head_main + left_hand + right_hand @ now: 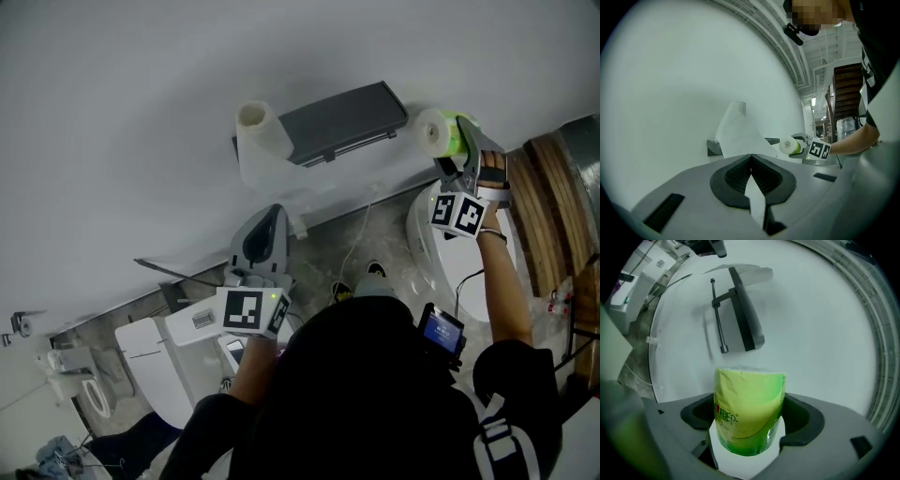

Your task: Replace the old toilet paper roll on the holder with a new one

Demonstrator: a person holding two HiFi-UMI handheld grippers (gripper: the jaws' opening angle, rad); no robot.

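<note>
Red "相印" on green roll (749, 399)

1. The new roll (749, 413) has a glossy yellow-green wrapper with small red print.
2. The old roll (258, 141) is plain white.
3. The holder (342, 120) is dark grey, and the wall (112, 112) is pale grey-white.
4. The left gripper (751, 159) and right gripper (749, 404) are light grey with black pads (733, 176).
5. The marker cubes (246, 309) have black-and-white square patterns.

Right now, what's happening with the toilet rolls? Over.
Left gripper shut on paper tail of old roll. Right gripper shut on green-wrapped new roll. Holder rod bare, nothing blocking.
</note>
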